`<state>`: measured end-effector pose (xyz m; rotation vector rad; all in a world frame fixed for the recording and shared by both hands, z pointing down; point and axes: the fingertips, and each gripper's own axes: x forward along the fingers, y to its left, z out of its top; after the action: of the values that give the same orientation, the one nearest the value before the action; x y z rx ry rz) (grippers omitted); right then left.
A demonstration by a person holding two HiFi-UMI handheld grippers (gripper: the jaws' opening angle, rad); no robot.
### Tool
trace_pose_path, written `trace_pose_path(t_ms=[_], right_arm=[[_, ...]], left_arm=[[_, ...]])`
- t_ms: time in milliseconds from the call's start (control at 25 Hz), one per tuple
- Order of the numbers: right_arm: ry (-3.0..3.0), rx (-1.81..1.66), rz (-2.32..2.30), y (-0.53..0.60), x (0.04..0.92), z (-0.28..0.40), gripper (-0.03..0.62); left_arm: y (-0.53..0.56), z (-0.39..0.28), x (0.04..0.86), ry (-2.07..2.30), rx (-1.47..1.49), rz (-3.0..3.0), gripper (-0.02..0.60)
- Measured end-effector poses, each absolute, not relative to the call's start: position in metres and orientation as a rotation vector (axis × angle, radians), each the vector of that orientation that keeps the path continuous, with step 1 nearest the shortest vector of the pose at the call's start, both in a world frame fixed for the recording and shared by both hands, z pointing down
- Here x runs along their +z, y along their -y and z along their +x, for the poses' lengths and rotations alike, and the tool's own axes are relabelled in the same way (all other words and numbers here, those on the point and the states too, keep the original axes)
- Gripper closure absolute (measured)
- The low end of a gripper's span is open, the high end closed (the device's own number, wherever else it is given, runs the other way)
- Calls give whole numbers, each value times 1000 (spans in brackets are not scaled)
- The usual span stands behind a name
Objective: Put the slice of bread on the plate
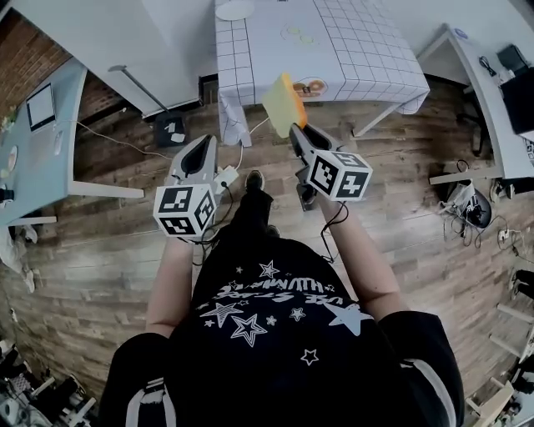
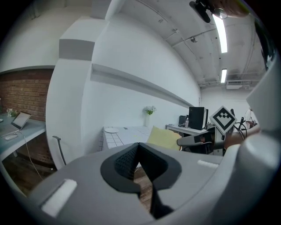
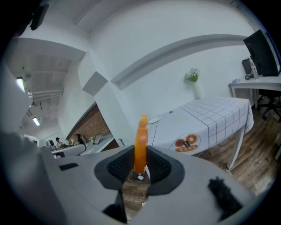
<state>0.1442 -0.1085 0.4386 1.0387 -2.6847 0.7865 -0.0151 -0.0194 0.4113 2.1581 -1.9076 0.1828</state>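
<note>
A slice of bread [image 1: 284, 104], pale yellow with an orange crust, stands on edge in my right gripper [image 1: 299, 132], which is shut on it. In the right gripper view the bread [image 3: 141, 140] rises edge-on from between the pads. It is in the air over the wooden floor, short of the table [image 1: 350, 42] with the checked white cloth. A white plate [image 1: 234, 9] lies at the table's far left corner and also shows as the plate [image 3: 153, 119]. My left gripper [image 1: 203, 143] is level beside the right one, shut and holding nothing. The left gripper view shows the bread [image 2: 164, 138] to its right.
A printed picture of baked goods [image 1: 310, 86] marks the cloth's near edge. A blue-grey desk [image 1: 33, 150] stands at the left and a white desk [image 1: 501, 100] at the right. A power strip and cables [image 1: 171, 129] lie on the floor near the table's legs.
</note>
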Motion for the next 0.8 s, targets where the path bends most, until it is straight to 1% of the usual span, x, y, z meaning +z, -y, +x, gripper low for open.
trace_pose_path(t_ms=[120,400,560,800], right_arm=[[2660,770,1055,122,444,151,506],[2635,725,1087,136,453,186,505],[2620,714,1100,176,451,170,507],[2585,698,1067,236,455,124,506]], left_arm=[[37,-14,424,1877,158,2139,574],[47,14,444,1866,108,2149,574],[88,-4,450,1847,109,2146,574],[148,-47,453,1814,67,2093,574]])
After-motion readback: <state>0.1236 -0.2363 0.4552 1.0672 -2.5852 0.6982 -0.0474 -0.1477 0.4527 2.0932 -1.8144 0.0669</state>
